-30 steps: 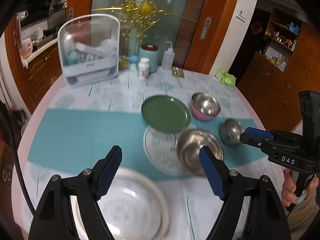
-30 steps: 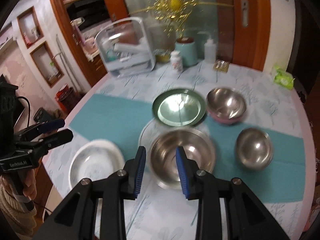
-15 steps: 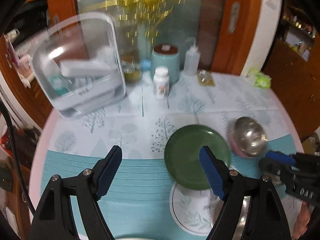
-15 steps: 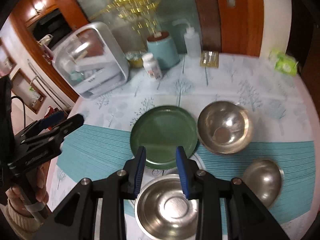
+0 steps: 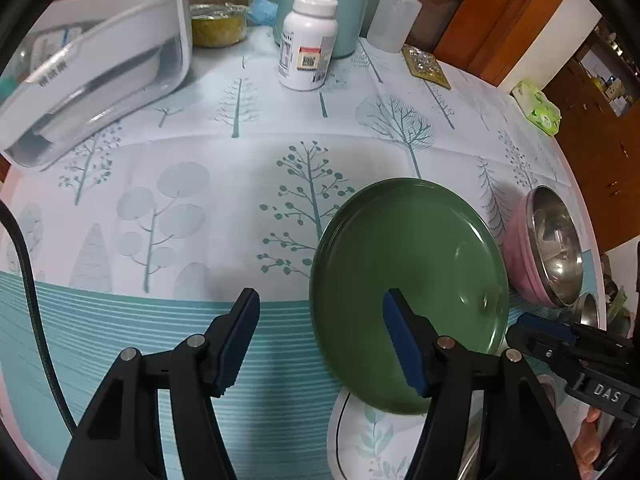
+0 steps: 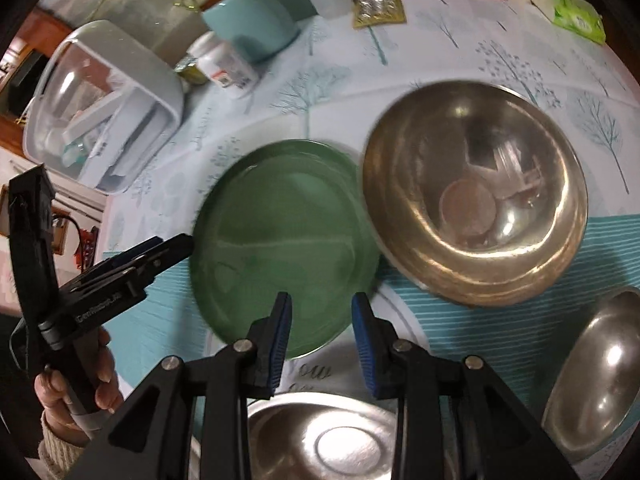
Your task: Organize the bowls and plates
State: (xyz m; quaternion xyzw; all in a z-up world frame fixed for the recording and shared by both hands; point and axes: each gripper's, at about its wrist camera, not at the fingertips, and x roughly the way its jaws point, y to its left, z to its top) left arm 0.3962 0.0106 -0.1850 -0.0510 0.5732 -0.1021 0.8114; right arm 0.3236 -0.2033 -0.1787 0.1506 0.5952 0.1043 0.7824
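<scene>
We see a green plate (image 5: 408, 288) lying flat, its near edge overlapping a white leaf-patterned plate (image 5: 360, 440). Beside it toward the tabletop's right edge sits a steel bowl with a pink outside (image 5: 548, 248); two more steel bowls (image 6: 320, 440) (image 6: 600, 368) sit nearer.

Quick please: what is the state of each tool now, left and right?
Left tool: open, jaws just closing partly, holding nothing.
Right tool: open, holding nothing, above the green plate.

"DAS" in pale capitals on the black body of your right claw (image 5: 532, 330), "GenRobot.AI" in small white letters on the black body of your left claw (image 6: 170, 250), label print on the white round pill bottle (image 5: 306, 46) too small to read
</scene>
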